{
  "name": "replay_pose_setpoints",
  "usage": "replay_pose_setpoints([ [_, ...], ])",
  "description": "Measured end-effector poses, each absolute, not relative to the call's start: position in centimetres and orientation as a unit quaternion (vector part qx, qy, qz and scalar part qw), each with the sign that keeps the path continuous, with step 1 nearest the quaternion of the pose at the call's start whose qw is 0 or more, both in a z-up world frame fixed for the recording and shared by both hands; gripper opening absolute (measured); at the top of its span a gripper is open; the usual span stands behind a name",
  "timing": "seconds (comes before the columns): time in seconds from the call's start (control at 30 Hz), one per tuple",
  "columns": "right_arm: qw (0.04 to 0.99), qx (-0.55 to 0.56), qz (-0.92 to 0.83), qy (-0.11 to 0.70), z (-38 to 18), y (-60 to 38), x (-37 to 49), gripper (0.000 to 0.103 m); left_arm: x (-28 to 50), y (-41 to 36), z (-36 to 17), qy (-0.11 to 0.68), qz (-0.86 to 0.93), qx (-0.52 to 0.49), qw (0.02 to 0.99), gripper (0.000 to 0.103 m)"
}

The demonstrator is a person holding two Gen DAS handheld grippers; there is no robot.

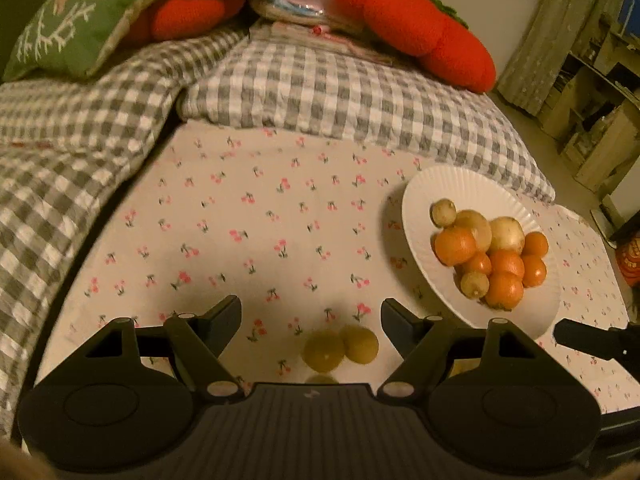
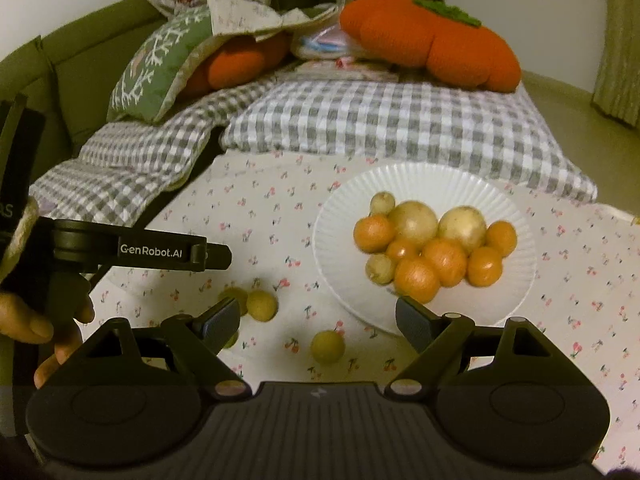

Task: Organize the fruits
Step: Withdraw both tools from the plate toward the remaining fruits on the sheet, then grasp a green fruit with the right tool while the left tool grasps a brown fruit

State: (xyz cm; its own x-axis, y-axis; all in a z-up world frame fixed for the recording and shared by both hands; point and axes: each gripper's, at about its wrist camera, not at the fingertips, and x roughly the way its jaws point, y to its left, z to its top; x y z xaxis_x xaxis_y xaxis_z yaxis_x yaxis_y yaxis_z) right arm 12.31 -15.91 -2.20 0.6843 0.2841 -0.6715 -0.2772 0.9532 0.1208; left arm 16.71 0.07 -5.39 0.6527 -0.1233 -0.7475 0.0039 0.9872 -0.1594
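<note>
A white fluted plate (image 1: 424, 200) (image 2: 344, 216) on the cherry-print cloth holds a pile of oranges (image 1: 505, 289) (image 2: 416, 280) and pale round fruits (image 1: 507, 235) (image 2: 414, 222). Two small yellow-green fruits (image 1: 324, 350) (image 2: 262, 306) lie loose on the cloth just under my left gripper (image 1: 312, 320), which is open with nothing touching its pads. A third loose fruit (image 2: 328, 346) lies between the spread fingers of my right gripper (image 2: 318, 320), also open and clear of it. The left gripper (image 2: 218, 257) shows from the side in the right wrist view.
Grey checked quilts (image 1: 340, 92) (image 2: 380, 120) are heaped behind the cloth. Orange pumpkin cushions (image 1: 420, 28) (image 2: 432, 40) and a green cushion (image 1: 72, 20) sit beyond them. A hand (image 2: 40, 320) holds the left gripper. The bed edge and floor lie to the right.
</note>
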Motion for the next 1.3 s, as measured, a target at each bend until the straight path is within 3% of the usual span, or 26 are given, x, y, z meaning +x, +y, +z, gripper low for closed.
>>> replay_pose_setpoints([
  [0.33, 0.911, -0.006, 0.148, 0.385, -3.1, -15.8, 12.6, 0.077, 17.2, -0.7, -7.8, 0.459, -0.05, -0.055, 0.886, 0.064],
  [0.8, 0.908, -0.018, 0.151, 0.39, -3.4, -15.6, 12.8, 0.075, 17.9, -0.8, -9.4, 0.49, -0.065, -0.078, 0.866, 0.031],
  [1.07, 0.902, -0.036, 0.167, 0.397, -4.1, -14.7, 12.6, 0.073, 18.3, -1.6, -9.9, 0.482, -0.06, -0.043, 0.873, 0.027],
  [1.13, 0.898, -0.046, 0.178, 0.399, -4.6, -14.1, 12.5, 0.07, 18.5, -1.7, -9.9, 0.481, -0.06, -0.039, 0.874, 0.025],
  [1.2, 0.894, -0.056, 0.194, 0.4, -5.2, -13.4, 12.4, 0.066, 18.6, -1.6, -10.0, 0.478, -0.057, -0.035, 0.876, 0.015],
  [1.3, 0.89, -0.061, 0.217, 0.396, -5.8, -12.5, 12.3, 0.059, 18.7, -1.1, -9.9, 0.48, -0.052, -0.05, 0.874, 0.013],
])
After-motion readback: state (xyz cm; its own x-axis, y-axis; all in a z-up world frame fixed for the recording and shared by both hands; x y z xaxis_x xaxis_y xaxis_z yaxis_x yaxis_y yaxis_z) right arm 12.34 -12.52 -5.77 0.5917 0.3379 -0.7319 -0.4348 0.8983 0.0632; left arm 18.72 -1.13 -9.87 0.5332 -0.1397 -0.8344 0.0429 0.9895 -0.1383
